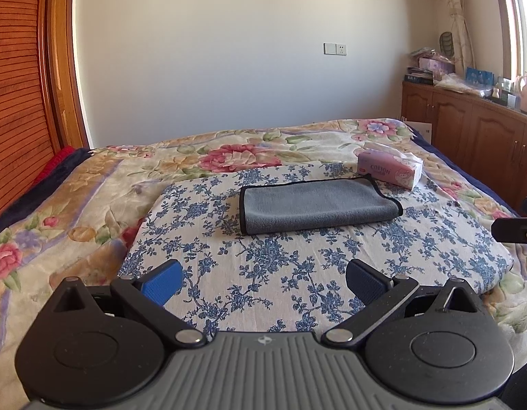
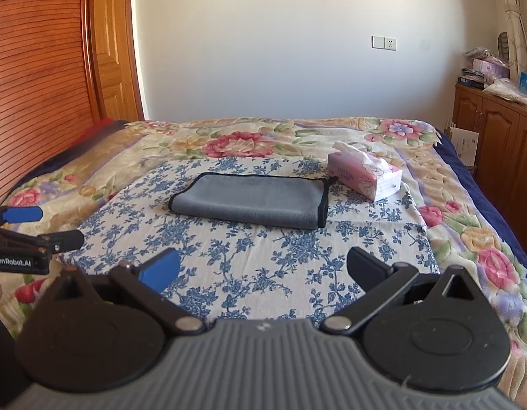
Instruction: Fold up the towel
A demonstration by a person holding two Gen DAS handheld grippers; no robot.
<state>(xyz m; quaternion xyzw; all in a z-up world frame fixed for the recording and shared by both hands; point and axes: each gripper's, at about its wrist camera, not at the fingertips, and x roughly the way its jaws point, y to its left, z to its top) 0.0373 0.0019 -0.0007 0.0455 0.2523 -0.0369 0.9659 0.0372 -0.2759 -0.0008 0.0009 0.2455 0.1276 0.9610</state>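
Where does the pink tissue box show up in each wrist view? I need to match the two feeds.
Left wrist: the tissue box sits right of centre, just beyond the grey towel's far right corner.
Right wrist: the tissue box sits right of centre, just beyond the towel's right end.
Shared landmark: the wall socket above the bed.

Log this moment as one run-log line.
towel: folded, on blue-flowered cloth | left claw: open, clear | right claw: open, clear
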